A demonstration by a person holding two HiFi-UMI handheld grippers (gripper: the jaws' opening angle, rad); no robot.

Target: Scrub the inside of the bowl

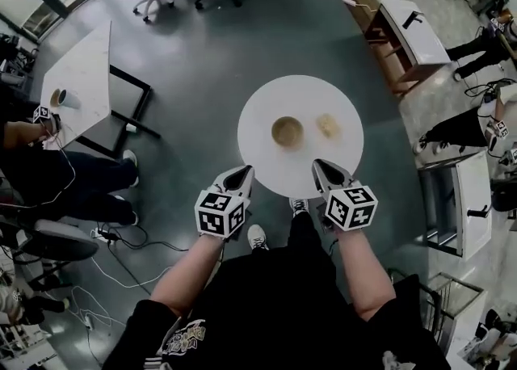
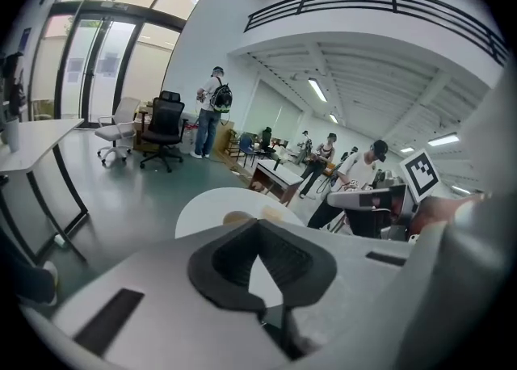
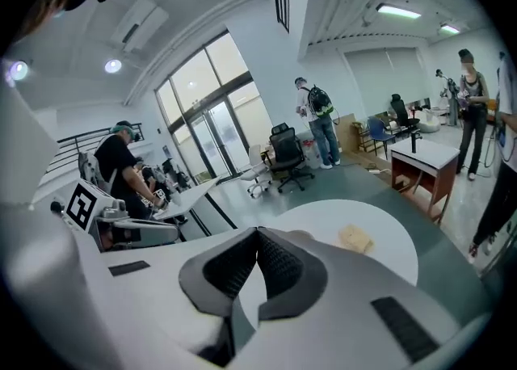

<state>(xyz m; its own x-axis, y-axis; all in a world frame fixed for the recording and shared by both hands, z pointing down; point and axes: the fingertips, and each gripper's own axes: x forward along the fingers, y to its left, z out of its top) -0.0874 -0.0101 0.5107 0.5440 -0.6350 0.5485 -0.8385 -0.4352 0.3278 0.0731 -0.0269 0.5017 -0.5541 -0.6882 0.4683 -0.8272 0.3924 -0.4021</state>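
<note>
Bowl [image 1: 287, 132] sits beside sponge [image 1: 327, 125] on white table [image 1: 283, 94].

No legible text, brand or number anywhere. Only coded signs: black-and-white square markers on the left marker cube [image 1: 220, 213] and the right marker cube [image 1: 350, 207], with 1 marker face visible in each gripper view. The pale print on the person's black shirt [image 1: 184, 338] is too small to read.

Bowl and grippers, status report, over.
Left gripper shut, empty; right gripper shut, empty. Bowl upright on round table, tan sponge beside it, neither held. Nothing between grippers and bowl.
</note>
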